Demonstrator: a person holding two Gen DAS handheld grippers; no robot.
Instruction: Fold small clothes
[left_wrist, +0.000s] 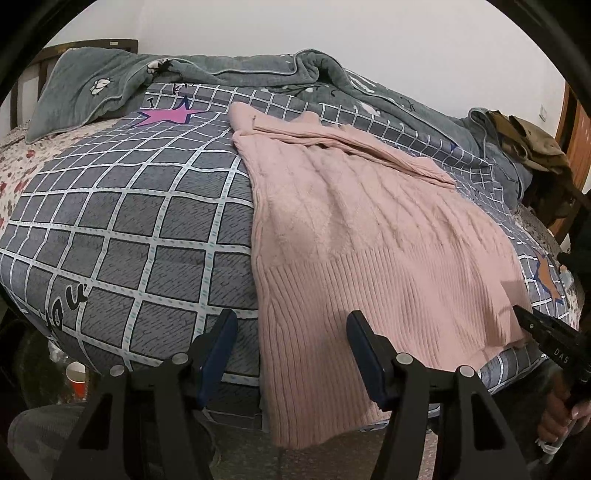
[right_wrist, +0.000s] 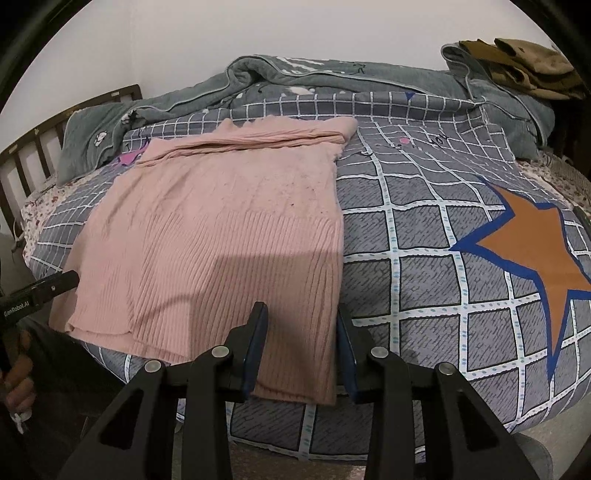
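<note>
**Pink knit sweater, lying on bed near edge**

Pink ribbed and cable-knit sweater (left_wrist: 351, 236) is lying flat on the grey checked quilt (left_wrist: 140, 221) of a bed, a sleeve folded across its upper part and its ribbed hem hanging slightly over the near edge. Cable pattern is showing on the upper body, vertical ribbing on the lower band.

Left wrist view only: a pink star print (left_wrist: 168, 115) on the quilt beyond the sweater, and a red paper cup (left_wrist: 77, 378) sitting low beside the bed. Right wrist view only: a large orange star print (right_wrist: 532, 254) to the right of the sweater (right_wrist: 221, 229). Both views are showing a rumpled grey-green blanket (right_wrist: 295, 79) along the far side and an olive-brown garment (right_wrist: 528, 68) piled on it.

Left hand-held gripper (left_wrist: 291, 347) is standing with jaws wide apart, straddling the sweater's left edge at the hem and gripping nothing. Right hand-held gripper (right_wrist: 301, 343) is standing parted more narrowly, the sweater's right hem corner lying between its blue-padded fingers (right_wrist: 256, 347), unclamped; whether the pads are touching the cloth cannot be told.
</note>
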